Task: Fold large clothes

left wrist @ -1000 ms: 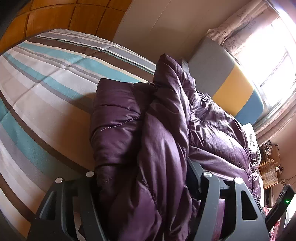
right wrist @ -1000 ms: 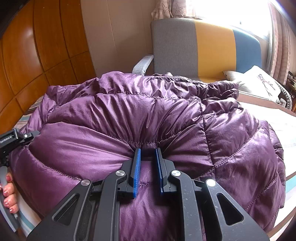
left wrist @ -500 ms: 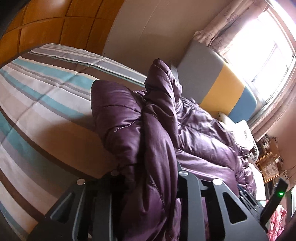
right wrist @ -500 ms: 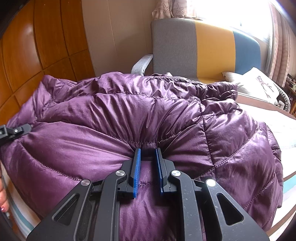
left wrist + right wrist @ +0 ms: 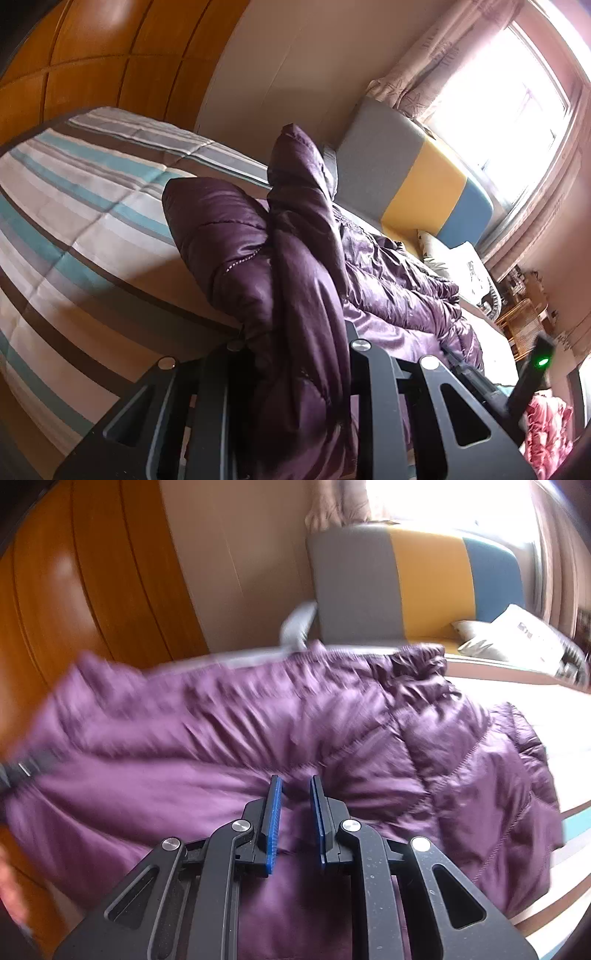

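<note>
The bed (image 5: 74, 229) takes up most of the room, covered in a quilt striped white, teal, grey and brown. Behind it rises a wall of glossy orange-brown wood panels (image 5: 92, 55), and next to that a plain beige wall. At the far side stands an armchair (image 5: 413, 587) with a back in grey, yellow and blue blocks, under a bright window (image 5: 509, 85) with a patterned curtain (image 5: 417, 74). A pale printed cushion (image 5: 517, 635) lies on the bed just beside the chair.

The puffy purple down jacket (image 5: 351, 738) lies across the bed, heaped and wrinkled, its quilted seams showing. One end is gathered into a thick fold and lifted clear of the quilt; the rest trails away toward the chair.

The left tongs (image 5: 295, 373) have that raised fold bunched between their black fingers, which are closing in on it: the fabric fills the gap completely and hides the pads. The right tongs (image 5: 295, 823) stand nearly closed, their blue pads (image 5: 274, 823) pinching a ridge of the jacket's fabric at the near edge. In the right view the jacket's left part is smeared by blur, and a dark tip of the other tongs shows at the picture's left edge, touching the jacket.
</note>
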